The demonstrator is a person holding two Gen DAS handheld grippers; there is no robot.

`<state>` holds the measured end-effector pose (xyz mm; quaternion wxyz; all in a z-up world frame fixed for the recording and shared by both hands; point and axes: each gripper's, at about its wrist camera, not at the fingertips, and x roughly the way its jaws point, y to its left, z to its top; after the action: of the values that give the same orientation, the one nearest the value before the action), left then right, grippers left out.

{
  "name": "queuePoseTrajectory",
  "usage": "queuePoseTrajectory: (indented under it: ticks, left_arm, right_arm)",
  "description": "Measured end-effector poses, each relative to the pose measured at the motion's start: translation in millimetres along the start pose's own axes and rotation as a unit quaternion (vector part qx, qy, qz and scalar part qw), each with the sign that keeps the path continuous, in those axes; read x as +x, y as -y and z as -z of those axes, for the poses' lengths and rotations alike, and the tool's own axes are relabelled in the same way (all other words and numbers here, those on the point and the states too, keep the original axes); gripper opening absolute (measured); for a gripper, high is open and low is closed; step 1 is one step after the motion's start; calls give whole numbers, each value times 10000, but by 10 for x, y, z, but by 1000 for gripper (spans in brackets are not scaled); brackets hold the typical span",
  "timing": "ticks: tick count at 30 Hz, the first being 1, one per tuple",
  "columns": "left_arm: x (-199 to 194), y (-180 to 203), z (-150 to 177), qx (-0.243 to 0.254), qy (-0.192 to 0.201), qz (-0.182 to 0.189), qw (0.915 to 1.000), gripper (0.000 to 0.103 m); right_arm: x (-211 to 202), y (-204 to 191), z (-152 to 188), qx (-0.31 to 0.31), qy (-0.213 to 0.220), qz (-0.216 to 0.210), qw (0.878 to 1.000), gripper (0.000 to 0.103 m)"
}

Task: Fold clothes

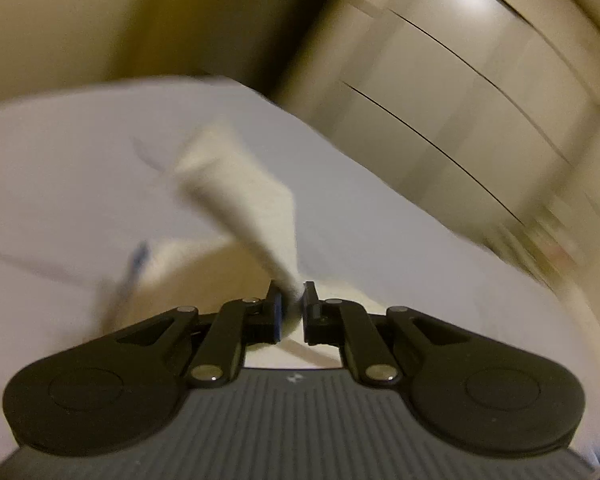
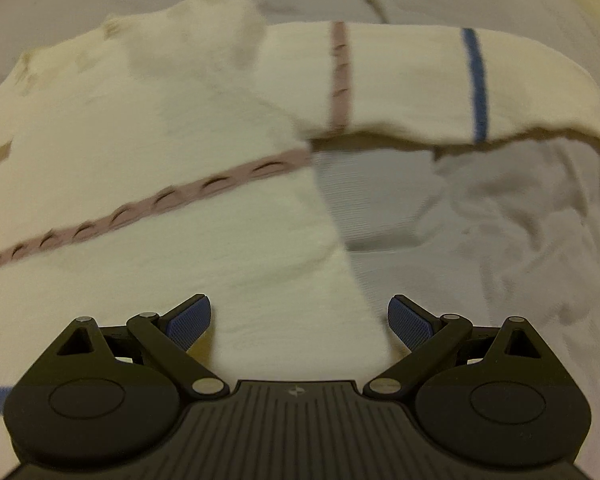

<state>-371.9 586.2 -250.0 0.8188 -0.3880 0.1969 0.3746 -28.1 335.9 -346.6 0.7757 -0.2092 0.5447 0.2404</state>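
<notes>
Pinching cream cloth (image 1: pixel 236 184), left tongs (image 1: pixel 293 304)

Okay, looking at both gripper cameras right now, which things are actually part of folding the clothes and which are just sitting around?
Part of the job:
- cream garment with pink and blue stripes
- left gripper, shut on a cream fold
- right gripper, open over the garment

Just around:
- white bedsheet, wrinkled
- grey ribbed cloth, partly under the garment
- cabinet fronts, blurred
</notes>
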Motion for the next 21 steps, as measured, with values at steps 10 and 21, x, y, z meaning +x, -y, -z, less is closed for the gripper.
queuePoseTrajectory:
  ticks: [10, 21]
  left_arm:
    - [472, 623, 701, 1256, -1768, 3, 9762, 18]
    - [200, -142, 477, 894, -1742, -1056, 9749, 28]
  right_arm:
    - [14, 440, -2, 263, 165, -12, 9995, 98]
    - [273, 124, -83, 872, -248, -3161, 9444, 42]
